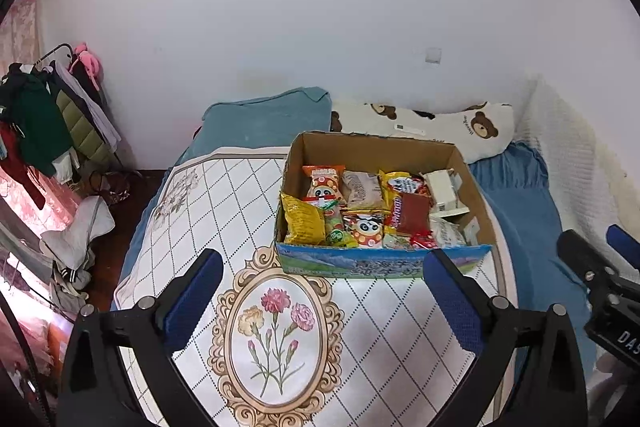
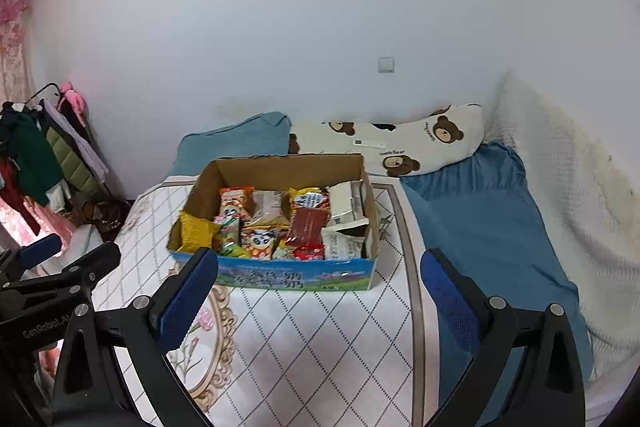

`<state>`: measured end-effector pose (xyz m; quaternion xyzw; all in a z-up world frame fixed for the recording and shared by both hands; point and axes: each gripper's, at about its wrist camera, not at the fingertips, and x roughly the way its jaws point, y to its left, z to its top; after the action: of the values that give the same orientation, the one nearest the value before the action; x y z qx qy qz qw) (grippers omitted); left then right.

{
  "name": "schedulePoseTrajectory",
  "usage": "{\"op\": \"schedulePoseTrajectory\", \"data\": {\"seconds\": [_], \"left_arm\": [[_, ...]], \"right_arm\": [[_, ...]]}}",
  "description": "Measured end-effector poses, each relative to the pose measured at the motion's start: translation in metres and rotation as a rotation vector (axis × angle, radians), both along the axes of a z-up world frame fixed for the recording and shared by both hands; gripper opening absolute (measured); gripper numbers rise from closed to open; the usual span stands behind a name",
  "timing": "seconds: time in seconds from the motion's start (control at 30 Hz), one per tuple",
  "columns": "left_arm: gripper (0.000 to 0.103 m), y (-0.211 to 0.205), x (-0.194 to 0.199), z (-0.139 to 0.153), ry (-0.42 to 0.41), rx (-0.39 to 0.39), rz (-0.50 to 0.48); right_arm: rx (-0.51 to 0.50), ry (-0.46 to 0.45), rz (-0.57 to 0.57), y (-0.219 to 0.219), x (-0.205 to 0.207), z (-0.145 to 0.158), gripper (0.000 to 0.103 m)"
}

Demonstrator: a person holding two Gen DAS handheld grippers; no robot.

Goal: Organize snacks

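An open cardboard box (image 1: 384, 263) with a blue printed front stands on the quilted white mat (image 1: 224, 211); it also shows in the right wrist view (image 2: 280, 277). Inside lie several snack packets: a yellow bag (image 1: 302, 221), panda-print packets (image 1: 326, 183), a red packet (image 1: 412, 215) and white packets (image 1: 442, 187). My left gripper (image 1: 322, 275) is open and empty, hovering just short of the box's front. My right gripper (image 2: 318, 275) is open and empty, also in front of the box. Each gripper shows at the edge of the other's view.
The mat lies on a bed with a blue sheet (image 2: 480, 211). A blue pillow (image 1: 264, 119) and a bear-print pillow (image 1: 432, 129) lie behind the box against the white wall. A clothes rack (image 1: 48, 107) stands at left; a white blanket (image 2: 580, 195) lies at right.
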<state>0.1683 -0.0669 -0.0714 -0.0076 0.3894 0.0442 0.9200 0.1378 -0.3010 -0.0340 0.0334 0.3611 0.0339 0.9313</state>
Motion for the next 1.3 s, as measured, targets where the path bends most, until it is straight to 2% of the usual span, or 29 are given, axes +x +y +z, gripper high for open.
{"op": "schedulePoseTrajectory", "data": {"seconds": [0.2,0.53,0.77,1.3], "left_arm": [[0.102,-0.001,0.026,-0.014,0.022,0.022,0.004],[0.102,-0.001,0.057,-0.042,0.099,0.017,-0.005],[0.102,-0.002,0.066,-0.056,0.144,0.019,-0.018],[0.102,0.001,0.068,-0.063,0.147,0.017,-0.012]], "right_arm": [[-0.021,0.016,-0.020,0.000,0.028,-0.013,0.103],[-0.043,0.066,-0.034,0.005,0.067,-0.047,0.103],[-0.034,0.111,-0.023,0.010,0.080,-0.067,0.103],[-0.045,0.128,-0.010,0.013,0.085,-0.074,0.103]]}}
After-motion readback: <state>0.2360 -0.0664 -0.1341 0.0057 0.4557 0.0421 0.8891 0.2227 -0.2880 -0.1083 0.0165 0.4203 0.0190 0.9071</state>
